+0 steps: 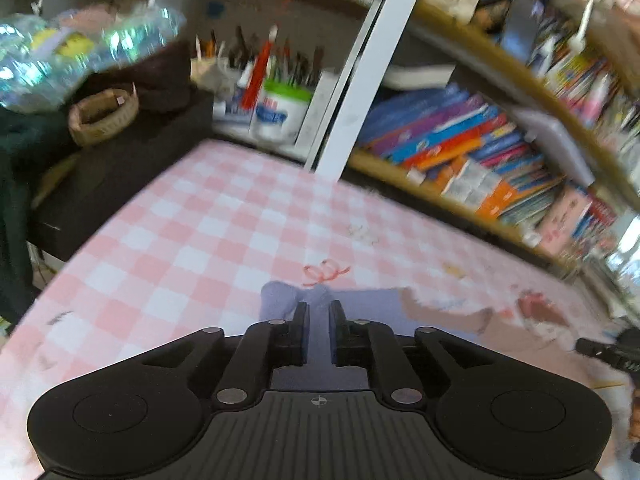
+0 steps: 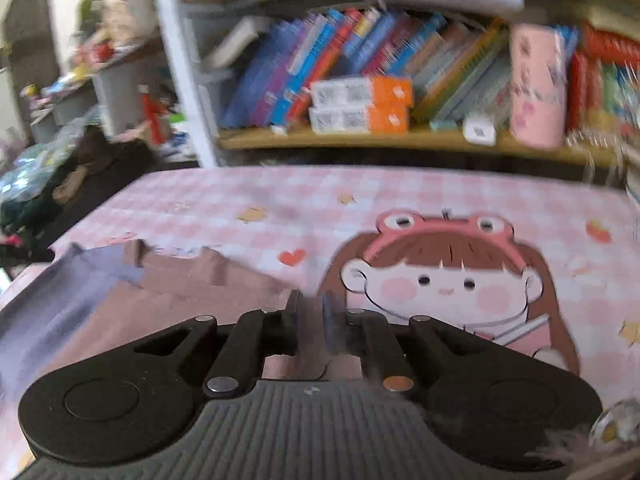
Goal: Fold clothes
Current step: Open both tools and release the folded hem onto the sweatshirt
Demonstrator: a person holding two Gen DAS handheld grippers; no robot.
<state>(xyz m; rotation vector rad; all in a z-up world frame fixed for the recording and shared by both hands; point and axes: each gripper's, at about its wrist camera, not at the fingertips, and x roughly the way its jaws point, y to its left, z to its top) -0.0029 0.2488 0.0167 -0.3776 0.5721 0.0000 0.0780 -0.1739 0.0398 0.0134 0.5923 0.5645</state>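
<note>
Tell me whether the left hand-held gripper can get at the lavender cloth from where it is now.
Probably yes: the left hand-held gripper sits right over the lavender cloth, fingers slightly apart, nothing between them.

Even, soft daylight; no hard shadows. Both views motion-blurred, worst on the bookshelf point(image 2: 400, 80). Fisheye curved the edges; corners vignetted black.

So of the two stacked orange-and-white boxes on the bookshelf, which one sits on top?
In the right wrist view, the upper box rests directly on the lower box; both lie flat on the wooden shelf before the leaning books.
</note>
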